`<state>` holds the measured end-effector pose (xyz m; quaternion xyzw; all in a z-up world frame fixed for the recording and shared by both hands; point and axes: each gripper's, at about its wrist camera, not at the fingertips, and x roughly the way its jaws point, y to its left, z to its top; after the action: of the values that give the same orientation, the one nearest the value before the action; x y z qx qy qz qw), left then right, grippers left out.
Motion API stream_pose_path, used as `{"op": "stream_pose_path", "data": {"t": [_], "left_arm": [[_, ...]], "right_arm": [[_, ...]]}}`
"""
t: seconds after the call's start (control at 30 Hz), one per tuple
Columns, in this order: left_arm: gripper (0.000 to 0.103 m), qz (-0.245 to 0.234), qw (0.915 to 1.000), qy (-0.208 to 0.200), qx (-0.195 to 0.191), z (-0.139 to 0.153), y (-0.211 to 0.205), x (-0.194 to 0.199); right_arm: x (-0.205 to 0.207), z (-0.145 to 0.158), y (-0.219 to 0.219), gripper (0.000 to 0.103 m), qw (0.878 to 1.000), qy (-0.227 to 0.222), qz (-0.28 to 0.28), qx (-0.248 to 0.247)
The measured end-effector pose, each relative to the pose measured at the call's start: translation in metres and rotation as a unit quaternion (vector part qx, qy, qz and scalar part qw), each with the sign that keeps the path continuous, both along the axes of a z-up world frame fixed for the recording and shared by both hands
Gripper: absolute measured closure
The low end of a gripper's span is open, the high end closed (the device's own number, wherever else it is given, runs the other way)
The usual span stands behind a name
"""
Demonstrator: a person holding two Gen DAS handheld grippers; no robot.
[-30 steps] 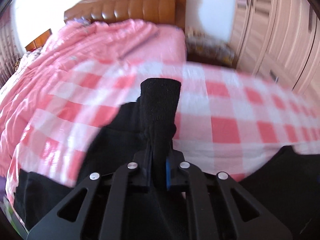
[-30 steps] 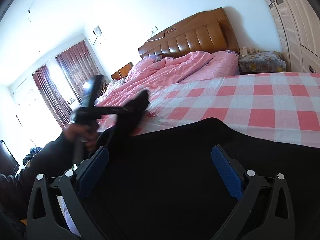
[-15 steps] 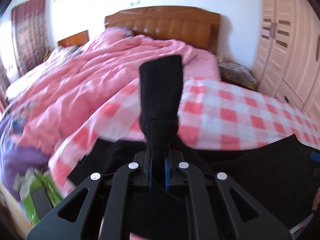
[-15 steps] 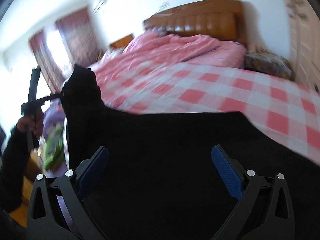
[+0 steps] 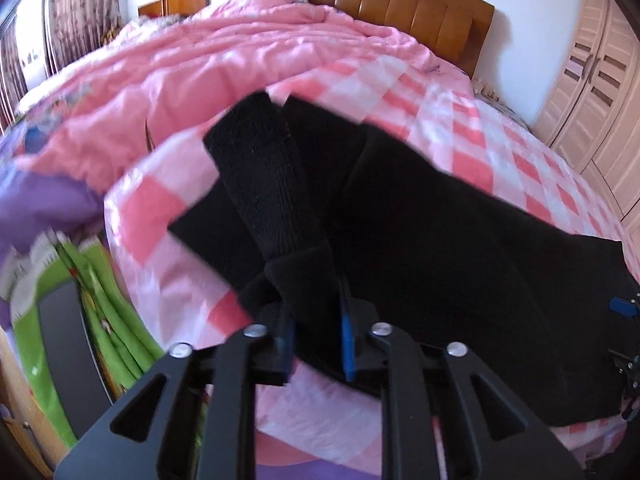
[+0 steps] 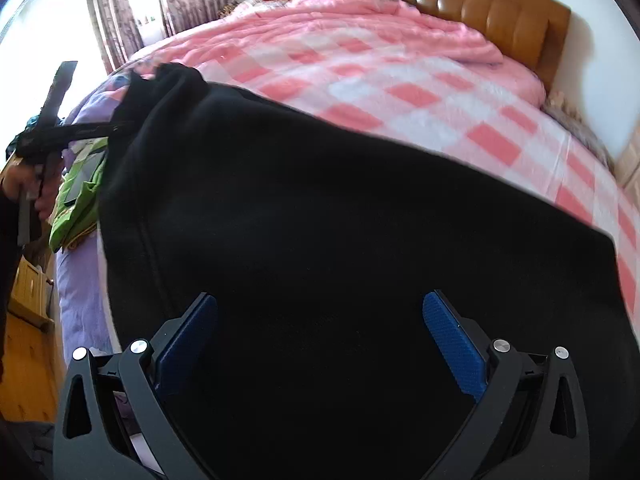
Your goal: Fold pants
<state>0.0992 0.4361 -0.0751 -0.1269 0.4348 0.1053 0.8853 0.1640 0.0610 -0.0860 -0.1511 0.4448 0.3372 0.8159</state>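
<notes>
Black pants (image 5: 460, 248) lie spread across the pink checked bed sheet (image 5: 500, 148). My left gripper (image 5: 316, 340) sits at the sheet's near left corner, and its jaws are opening. The ribbed black cuff (image 5: 260, 176) still runs up from between the blue pads, which have parted around the bunched cloth. From the right wrist view, the left gripper (image 6: 120, 128) reaches in from the left at the raised cuff (image 6: 168, 80). My right gripper (image 6: 320, 340) hangs open and wide just above the broad black cloth (image 6: 340, 220), nothing between its pads (image 6: 452, 340).
A crumpled pink quilt (image 5: 240, 60) covers the far half of the bed, below a brown headboard (image 5: 400, 4). Green printed cloth with a dark flat thing (image 5: 64, 340) lies off the bed's left edge. Wardrobe doors (image 5: 592, 80) stand to the right. Curtains (image 6: 120, 12) hang at far left.
Both grippers swung left and dropped toward the bed. The cuff, held upright before, now leans down over the sheet, and the left pads have spread apart around it.
</notes>
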Motion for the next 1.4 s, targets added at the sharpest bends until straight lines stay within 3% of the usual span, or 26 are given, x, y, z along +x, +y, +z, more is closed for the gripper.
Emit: {"op": "stream_pose_path", "data": {"t": [0.07,0.17,0.23,0.33,0.43,0.5,0.53,0.63,0.7,0.83,0.97,1.07,1.13,1.2,1.23,1.27,1.4], "left_arm": [[0.063,0.004,0.9998,-0.01,-0.017,0.0,0.003,-0.008],[0.017,0.028,0.999,-0.032,-0.017,0.01,0.006,-0.016],[0.015,0.026,0.9967,-0.069,-0.034,0.023,0.007,-0.021],[0.013,0.022,0.9943,-0.083,-0.064,0.027,0.009,-0.018],[0.015,0.054,0.9971,-0.048,-0.024,0.019,0.008,-0.004],[0.024,0.072,0.9961,-0.05,-0.004,0.021,0.006,-0.004],[0.025,0.077,0.9951,-0.054,0.03,0.027,-0.002,-0.004],[0.023,0.026,0.9939,-0.058,0.09,0.039,-0.032,0.009],[0.022,-0.023,0.9931,-0.043,0.107,0.04,-0.05,0.025],[0.022,-0.056,0.9935,-0.015,0.098,0.027,-0.063,0.053],[0.022,-0.045,0.996,-0.002,0.077,0.013,-0.062,0.068],[0.022,-0.041,0.9958,0.006,0.081,0.005,-0.063,0.073],[0.028,-0.043,0.9946,0.014,0.094,0.0,-0.065,0.075],[0.062,-0.048,0.9936,0.022,0.1,-0.003,-0.067,0.076],[0.073,-0.056,0.994,0.021,0.092,-0.003,-0.068,0.076],[0.094,-0.057,0.9941,0.016,0.091,0.0,-0.07,0.076],[0.096,-0.045,0.9906,-0.036,0.124,0.028,-0.08,0.067]], "right_arm": [[0.001,0.009,-0.003,0.004,1.0,0.0,0.003,0.019],[0.011,0.026,0.003,0.004,0.999,-0.011,0.023,0.029],[0.028,0.04,0.016,0.004,0.998,-0.023,0.044,0.037],[0.053,0.048,0.043,0.004,0.992,-0.004,0.107,0.065],[0.065,0.048,0.079,0.004,0.979,0.016,0.187,0.082],[0.068,0.046,0.101,0.004,0.971,0.018,0.227,0.077],[0.069,0.046,0.107,0.007,0.969,0.021,0.237,0.073],[0.076,0.037,0.123,0.009,0.963,0.027,0.263,0.047],[0.081,0.03,0.125,0.009,0.961,0.033,0.271,0.039],[0.092,0.011,0.124,0.025,0.962,0.051,0.268,0.021],[0.091,0.004,0.118,0.031,0.963,0.036,0.267,0.024],[0.089,0.005,0.116,0.053,0.965,0.013,0.263,0.017],[0.082,0.005,0.116,0.063,0.964,-0.007,0.265,0.008],[0.073,0.005,0.115,0.073,0.963,-0.034,0.266,-0.002],[0.071,0.006,0.115,0.079,0.964,-0.046,0.263,-0.005],[0.066,0.01,0.114,0.082,0.964,-0.066,0.257,-0.007],[0.056,0.04,0.098,0.092,0.966,-0.142,0.216,0.007]]}}
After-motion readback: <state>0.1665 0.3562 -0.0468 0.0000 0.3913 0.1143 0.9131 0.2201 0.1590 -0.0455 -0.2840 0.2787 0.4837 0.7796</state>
